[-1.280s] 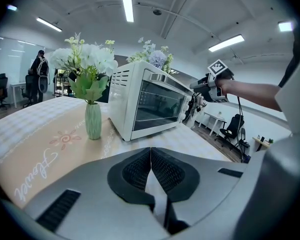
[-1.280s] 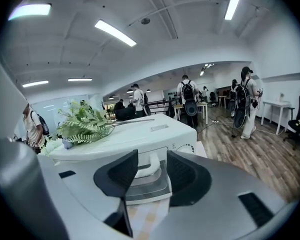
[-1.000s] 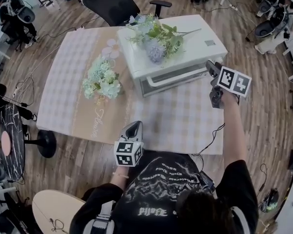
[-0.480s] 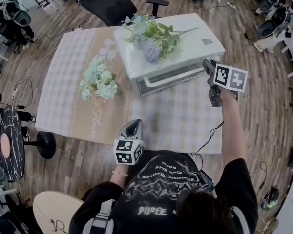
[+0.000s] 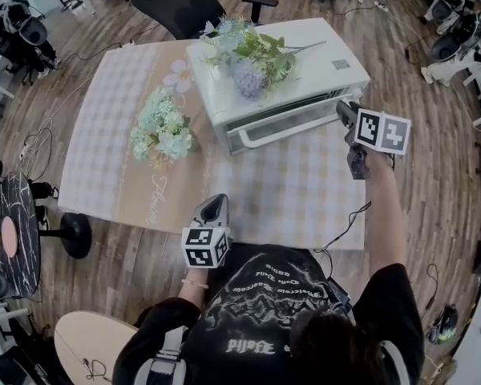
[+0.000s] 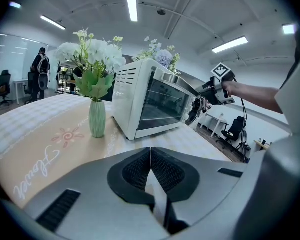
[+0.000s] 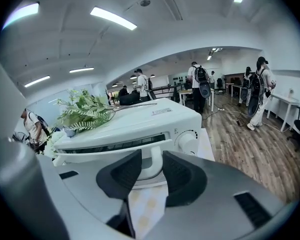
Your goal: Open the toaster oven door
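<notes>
Gripping step: right gripper (image 7: pixel 149 171) clamped, seemingly, on the handle (image 7: pixel 100 152) of the toaster oven (image 7: pixel 140 121). Left gripper (image 6: pixel 150 164) closed on nothing, idle. Next, pulling outward and down.

— What is the person wearing?
— A black T-shirt (image 5: pixel 264 291) with short sleeves, printed with rows of white lettering. A pale grey strap (image 5: pixel 170 353) crosses one shoulder.
— And the tools?
— The left gripper (image 5: pixel 216 204) and the right gripper (image 5: pixel 344 111) both have grey shells. Each carries a white marker cube (image 5: pixel 202 247) with black square patterns. Black ribbed pads (image 6: pixel 140 170) line the jaws, and a thin black cable (image 5: pixel 346 221) trails from the right one.
</notes>
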Demonstrator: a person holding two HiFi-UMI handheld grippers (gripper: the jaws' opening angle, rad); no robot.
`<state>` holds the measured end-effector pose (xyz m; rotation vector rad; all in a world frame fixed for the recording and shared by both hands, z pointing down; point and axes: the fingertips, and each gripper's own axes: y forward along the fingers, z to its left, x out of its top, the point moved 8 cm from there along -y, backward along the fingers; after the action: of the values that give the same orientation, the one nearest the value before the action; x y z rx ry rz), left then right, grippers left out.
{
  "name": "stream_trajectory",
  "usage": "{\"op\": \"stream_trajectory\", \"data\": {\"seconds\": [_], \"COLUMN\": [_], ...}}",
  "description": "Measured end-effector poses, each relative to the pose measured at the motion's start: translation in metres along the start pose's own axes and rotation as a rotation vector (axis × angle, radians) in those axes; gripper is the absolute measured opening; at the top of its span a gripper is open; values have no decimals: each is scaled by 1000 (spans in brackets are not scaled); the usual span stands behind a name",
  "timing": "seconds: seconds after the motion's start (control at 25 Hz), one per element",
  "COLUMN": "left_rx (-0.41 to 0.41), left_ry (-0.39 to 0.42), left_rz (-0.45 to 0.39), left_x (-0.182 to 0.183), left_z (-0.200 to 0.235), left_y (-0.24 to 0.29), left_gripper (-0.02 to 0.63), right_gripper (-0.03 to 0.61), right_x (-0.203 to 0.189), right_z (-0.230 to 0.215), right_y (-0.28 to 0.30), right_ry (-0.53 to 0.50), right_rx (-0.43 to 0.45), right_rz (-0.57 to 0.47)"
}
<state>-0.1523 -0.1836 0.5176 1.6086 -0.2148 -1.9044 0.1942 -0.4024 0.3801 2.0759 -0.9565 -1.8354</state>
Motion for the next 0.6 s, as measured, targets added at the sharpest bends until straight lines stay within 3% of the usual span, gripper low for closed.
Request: {"op": "stream_trajectory", "data": {"seconds": [0.6], "left_rx": [-11], "left_ry": [3], "left_rz": [22], "left_x": [-10], "left_z": [4], "left_y": [-6], "left_gripper": [20], "right_gripper": [133], "right_x": [-29], "right_z": [-2], "right_y": [-23], "right_ry": [-7], "right_rx": [-53], "right_rz": [16]}}
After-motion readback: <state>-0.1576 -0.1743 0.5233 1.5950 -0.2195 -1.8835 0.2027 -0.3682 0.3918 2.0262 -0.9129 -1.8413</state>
